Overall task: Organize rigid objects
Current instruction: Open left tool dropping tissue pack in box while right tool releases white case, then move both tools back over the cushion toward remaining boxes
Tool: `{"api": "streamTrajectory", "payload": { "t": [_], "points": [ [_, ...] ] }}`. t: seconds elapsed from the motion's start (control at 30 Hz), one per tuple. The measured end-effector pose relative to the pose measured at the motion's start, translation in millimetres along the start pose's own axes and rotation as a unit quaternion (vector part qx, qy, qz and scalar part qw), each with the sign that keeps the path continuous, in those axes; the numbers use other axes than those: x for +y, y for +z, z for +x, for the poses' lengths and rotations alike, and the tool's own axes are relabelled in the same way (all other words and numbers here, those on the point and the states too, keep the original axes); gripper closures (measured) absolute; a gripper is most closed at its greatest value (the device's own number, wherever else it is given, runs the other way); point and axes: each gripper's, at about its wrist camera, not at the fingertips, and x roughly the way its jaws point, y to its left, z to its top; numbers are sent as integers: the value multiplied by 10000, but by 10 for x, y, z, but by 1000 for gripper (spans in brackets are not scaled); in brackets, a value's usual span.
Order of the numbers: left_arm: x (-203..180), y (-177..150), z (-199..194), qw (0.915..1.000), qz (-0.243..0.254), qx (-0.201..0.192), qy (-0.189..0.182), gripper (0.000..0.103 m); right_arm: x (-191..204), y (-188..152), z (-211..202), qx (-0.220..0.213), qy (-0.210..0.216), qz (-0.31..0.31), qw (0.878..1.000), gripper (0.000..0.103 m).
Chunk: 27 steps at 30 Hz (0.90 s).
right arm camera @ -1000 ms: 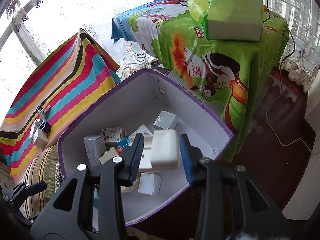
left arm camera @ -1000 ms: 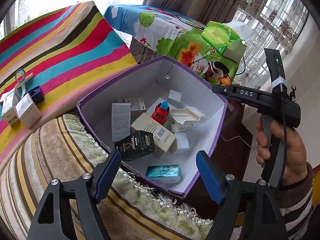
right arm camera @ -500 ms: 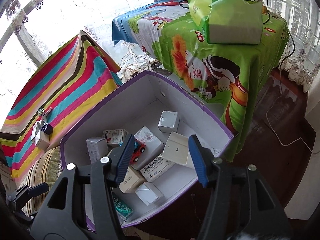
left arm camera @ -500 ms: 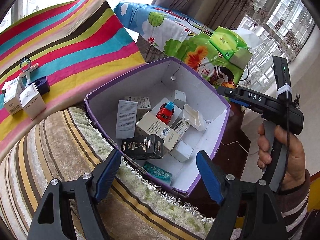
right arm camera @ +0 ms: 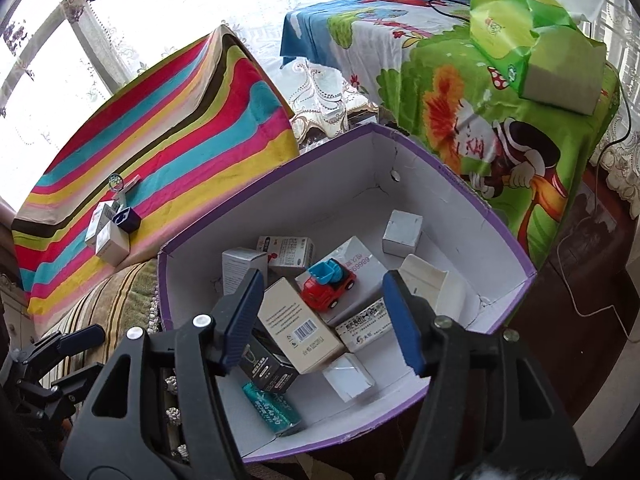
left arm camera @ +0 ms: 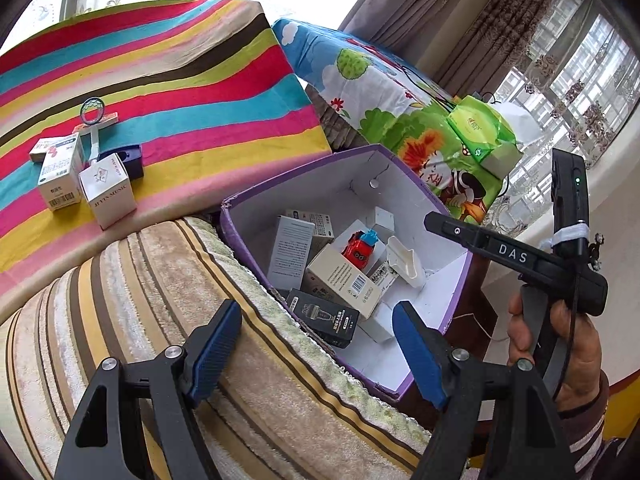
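A purple box with white inner walls (right arm camera: 320, 200) holds several small cartons, a red and blue toy car (right arm camera: 328, 288) and a black carton (right arm camera: 268, 364). My right gripper (right arm camera: 324, 308) hangs over the box, its jaws opening with nothing between them. A white plastic piece (right arm camera: 430, 286) leans against the box's right wall, free of the pads. My left gripper (left arm camera: 316, 340) stands open and empty over the box's near rim and the striped brown cushion (left arm camera: 160, 300). In the left wrist view the box (left arm camera: 320, 188) and the white piece (left arm camera: 404, 258) show too.
On the rainbow-striped cloth (left arm camera: 180, 92) stand a few white cartons (left arm camera: 108, 190), a dark blue box (left arm camera: 128, 158) and a small ring on a stand (left arm camera: 93, 112). A cartoon-print table (right arm camera: 500, 120) with a green tissue pack (right arm camera: 532, 36) lies behind the box. A hand (left arm camera: 560, 340) holds the right tool.
My right gripper opened and let go of the white piece, which dropped into the box against its right wall. The left gripper swung left, bringing more of the striped cloth into view.
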Motion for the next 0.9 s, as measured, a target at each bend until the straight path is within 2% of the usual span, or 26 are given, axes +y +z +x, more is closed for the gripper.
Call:
{"api": "streamTrajectory", "payload": {
  "t": [0.3, 0.63, 0.9],
  "points": [
    [345, 59, -168, 9985, -462, -249, 160, 24, 480, -66, 100, 200, 219, -579, 9979, 38],
    [811, 124, -332, 9893, -982, -438, 983, 24, 1036, -118, 211, 389, 448, -1164, 9914, 38],
    [1213, 191, -486, 9833, -1286, -591, 1142, 24, 1522, -119, 273, 512, 744, -1531, 9841, 38]
  ]
}}
